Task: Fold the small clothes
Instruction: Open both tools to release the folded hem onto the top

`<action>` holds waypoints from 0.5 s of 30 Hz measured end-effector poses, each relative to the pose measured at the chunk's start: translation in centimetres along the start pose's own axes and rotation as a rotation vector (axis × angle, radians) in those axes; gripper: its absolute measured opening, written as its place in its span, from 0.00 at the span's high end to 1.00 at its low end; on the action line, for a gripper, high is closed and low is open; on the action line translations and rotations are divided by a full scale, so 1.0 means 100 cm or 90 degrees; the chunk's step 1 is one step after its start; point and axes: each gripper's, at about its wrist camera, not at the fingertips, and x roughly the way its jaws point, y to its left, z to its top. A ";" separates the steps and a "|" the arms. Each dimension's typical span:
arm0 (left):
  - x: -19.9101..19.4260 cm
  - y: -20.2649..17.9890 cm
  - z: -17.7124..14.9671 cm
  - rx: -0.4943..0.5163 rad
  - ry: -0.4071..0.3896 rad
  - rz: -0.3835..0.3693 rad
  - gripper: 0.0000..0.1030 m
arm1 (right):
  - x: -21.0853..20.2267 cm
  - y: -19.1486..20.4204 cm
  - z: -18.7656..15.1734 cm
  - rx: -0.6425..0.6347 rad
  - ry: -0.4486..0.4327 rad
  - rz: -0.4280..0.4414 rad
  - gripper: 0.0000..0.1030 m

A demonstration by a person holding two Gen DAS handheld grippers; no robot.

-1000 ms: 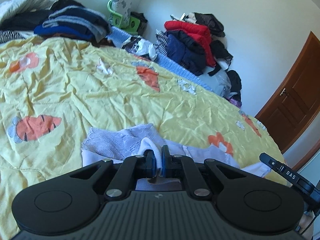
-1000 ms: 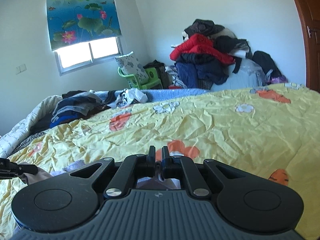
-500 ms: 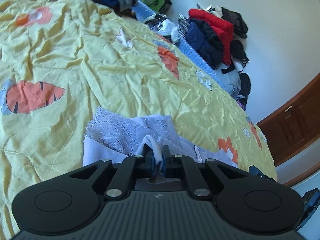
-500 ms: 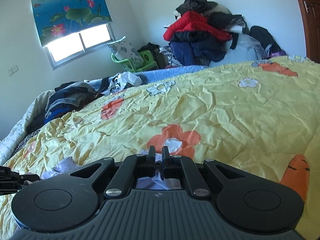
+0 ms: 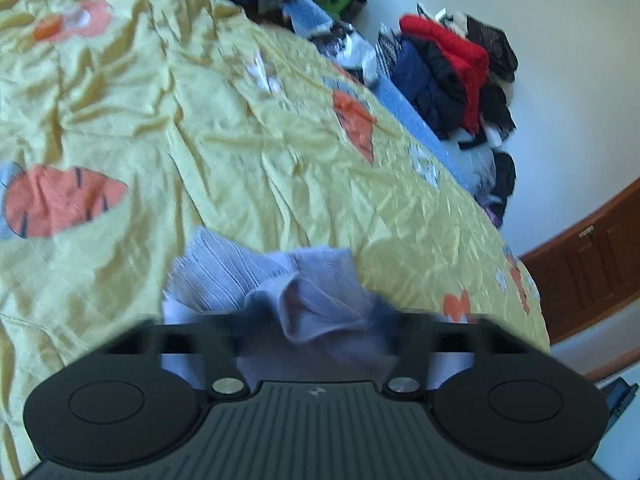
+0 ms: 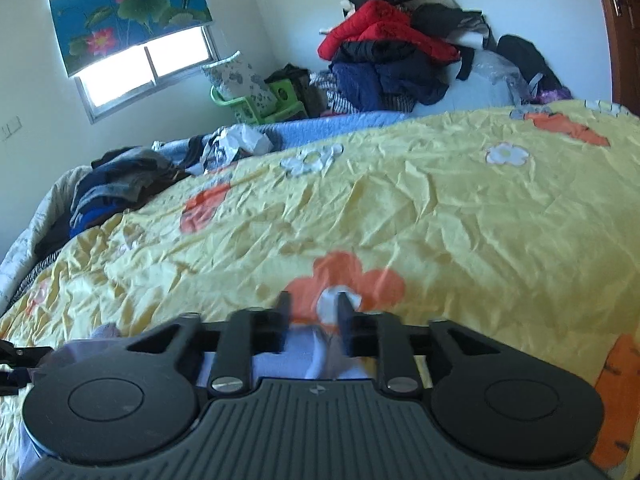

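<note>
A small pale lilac garment [image 5: 256,276] with a lace part lies bunched on the yellow bedspread [image 5: 240,152], right in front of my left gripper [image 5: 316,316]. The left jaws stand wide apart and blurred, with a fold of the garment loose between them. In the right wrist view my right gripper [image 6: 314,312] is open, jaws apart, with the same garment's edge [image 6: 316,354] lying between and below them. The left gripper's tip [image 6: 16,354] shows at the left edge there.
The bedspread [image 6: 440,220] has carrot and flower prints. Folded dark clothes [image 6: 116,188] are stacked at the bed's far side. A heap of red and navy clothes [image 6: 392,52] is against the wall. A wooden door [image 5: 592,264] is on the right.
Both grippers were shut on the garment's edge and have opened, letting it go onto the bed. Both views have tipped downwards toward the bedspread.
</note>
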 end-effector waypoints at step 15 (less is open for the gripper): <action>-0.017 -0.043 -0.023 0.181 -0.034 0.014 0.15 | 0.002 0.033 -0.024 -0.204 0.146 0.143 0.65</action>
